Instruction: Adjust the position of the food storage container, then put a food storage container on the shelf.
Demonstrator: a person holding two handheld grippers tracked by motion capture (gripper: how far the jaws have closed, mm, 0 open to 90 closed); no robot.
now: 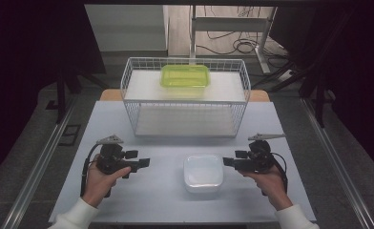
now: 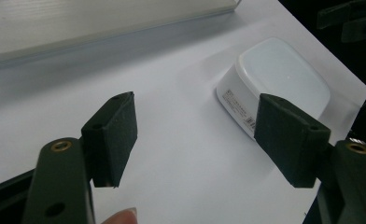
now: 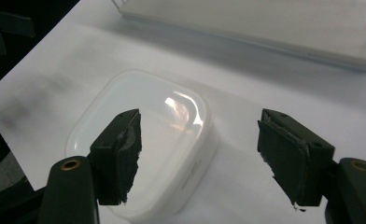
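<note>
A white square lidded container (image 1: pixel 203 172) lies on the table (image 1: pixel 166 200) near its front, between my two grippers. My left gripper (image 1: pixel 145 162) is held a short way to its left, open, with nothing between the jaws; in the left gripper view the container (image 2: pixel 274 81) lies ahead and to the right of the left gripper (image 2: pixel 197 135). My right gripper (image 1: pixel 227 161) hovers just right of the container, open and empty; in the right gripper view the container (image 3: pixel 146 140) sits under its left jaw, with the right gripper (image 3: pixel 200 154) above it.
A white wire basket rack (image 1: pixel 185 98) with two shelves stands at the back of the table. A green transparent lidded box (image 1: pixel 185 77) rests on its top shelf. The rack's lower shelf edge (image 2: pixel 102 32) shows ahead of the left gripper.
</note>
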